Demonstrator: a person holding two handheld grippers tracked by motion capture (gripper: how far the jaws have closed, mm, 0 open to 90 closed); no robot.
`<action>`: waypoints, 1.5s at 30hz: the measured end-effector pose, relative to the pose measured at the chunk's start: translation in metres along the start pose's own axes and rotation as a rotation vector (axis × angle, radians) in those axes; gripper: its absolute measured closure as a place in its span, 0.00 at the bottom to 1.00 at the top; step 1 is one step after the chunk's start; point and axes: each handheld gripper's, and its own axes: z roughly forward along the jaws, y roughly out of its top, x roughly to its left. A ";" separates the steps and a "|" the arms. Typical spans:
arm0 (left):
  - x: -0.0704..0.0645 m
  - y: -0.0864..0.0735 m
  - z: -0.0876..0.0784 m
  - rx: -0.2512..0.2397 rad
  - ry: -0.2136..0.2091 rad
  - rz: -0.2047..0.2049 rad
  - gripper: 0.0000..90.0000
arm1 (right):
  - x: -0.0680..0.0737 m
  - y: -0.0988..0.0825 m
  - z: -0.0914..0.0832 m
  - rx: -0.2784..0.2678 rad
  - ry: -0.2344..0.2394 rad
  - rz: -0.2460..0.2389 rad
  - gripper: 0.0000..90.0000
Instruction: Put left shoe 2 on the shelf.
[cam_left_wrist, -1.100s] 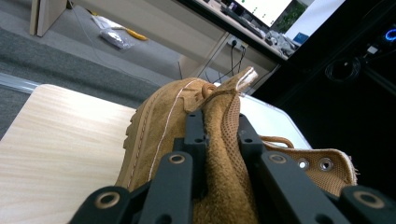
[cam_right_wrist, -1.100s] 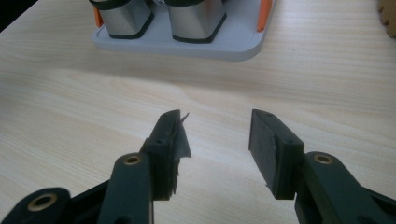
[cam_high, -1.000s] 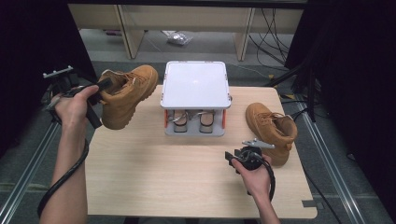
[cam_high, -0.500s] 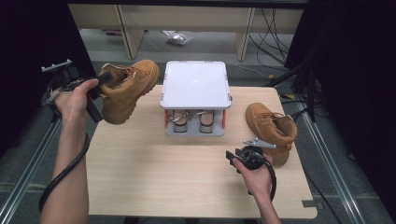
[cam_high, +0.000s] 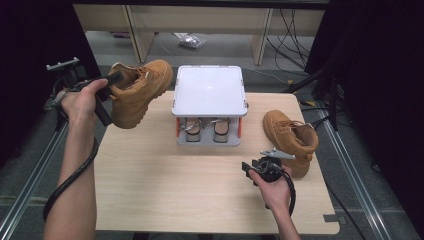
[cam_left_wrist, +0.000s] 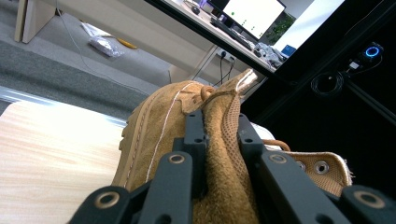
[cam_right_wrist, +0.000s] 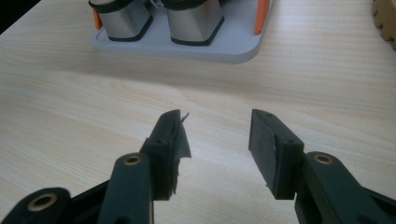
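At the far left of the high view, the left tool (cam_high: 116, 79) is clamped on the back collar of a tan suede lace-up boot (cam_high: 137, 92) and holds it in the air, above the left rear corner of the pale wooden counter (cam_high: 165, 190). The boot is tilted, its toe toward the middle and its sole turned down and toward the person. From the left gripper view the two black jaws press on either side of the boot's collar (cam_left_wrist: 219, 140) — brown suede and mesh lining are squeezed between them, with brass eyelets showing to the right.

Toward the middle, at the counter's rear edge, stands a white square-topped stand with orange posts (cam_high: 209, 90); two steel-coloured, black-rimmed blocks (cam_high: 193, 130) sit on its grey base under the top. The right gripper view shows the same base and blocks (cam_right_wrist: 194, 18) just ahead.

Further right, a second tan suede boot (cam_high: 290, 140) rests on the counter, its toe toward the rear. Just beside it, on the near side, the right tool (cam_high: 250, 169) is held low over the wood with its jaws apart — bare counter lies between them in the right gripper view (cam_right_wrist: 215, 140).
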 end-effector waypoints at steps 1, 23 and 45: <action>-0.001 0.001 0.001 0.001 -0.004 0.001 0.88 | 0.003 0.000 0.000 0.006 0.013 0.037 0.61; -0.028 0.005 0.019 0.020 -0.052 -0.002 0.88 | 0.003 -0.001 0.000 0.011 0.018 0.039 0.61; -0.055 -0.004 0.045 0.046 -0.074 0.006 0.88 | 0.001 -0.002 -0.002 0.020 0.007 0.030 0.61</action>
